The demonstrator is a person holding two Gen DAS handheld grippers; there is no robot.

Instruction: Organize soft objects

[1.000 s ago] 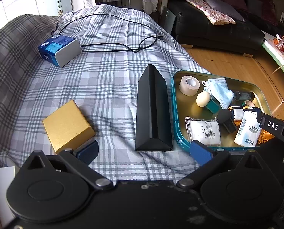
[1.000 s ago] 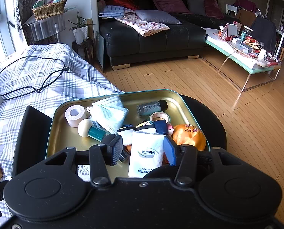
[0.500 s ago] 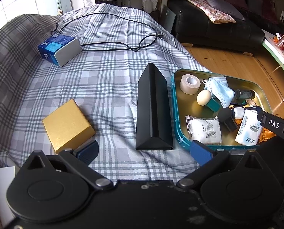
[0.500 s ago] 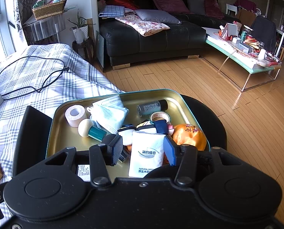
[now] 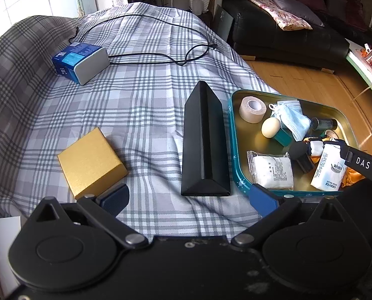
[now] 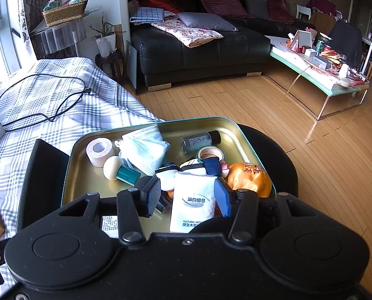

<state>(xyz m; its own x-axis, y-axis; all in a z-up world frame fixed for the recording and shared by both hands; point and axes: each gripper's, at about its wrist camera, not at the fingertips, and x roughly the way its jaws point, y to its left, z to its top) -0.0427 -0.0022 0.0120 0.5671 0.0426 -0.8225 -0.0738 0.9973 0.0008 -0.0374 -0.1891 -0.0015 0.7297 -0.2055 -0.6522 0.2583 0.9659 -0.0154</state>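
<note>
Landmark: the teal-rimmed tin tray [image 5: 232, 135], set at the edge of a plaid-covered table [image 5: 136, 105].

Far left of the tray: a blue-and-white box [image 5: 79, 61], print too small to be read. Nearer: a gold box [image 5: 91, 161], unmarked. Just beside the tray's left rim: a black prism-shaped case [image 5: 204, 142], unmarked.

Inside the tray, left to right: tape roll [image 6: 99, 151]; face mask [image 6: 144, 148]; sealed gauze packet [image 5: 271, 171], fine print illegible; white tissue pack [image 6: 193, 201], marked "NATURAL WOO…" under Chinese characters; orange satin pouch [image 6: 248, 178].

Left hand-held gripper [image 5: 188, 198]: jaws wide apart, nothing between them, held over the cloth left of the tray.

Right hand-held gripper [image 6: 187, 196]: jaws partly apart, flanking the tissue pack; whether the pads press on it cannot be told. The lettering "DAS" is read on its side.

Risks: the pack may be pinched off-centre and slip; the pouch or toy beside it may be dragged along; the tray, near the table edge, may be nudged off.
</note>
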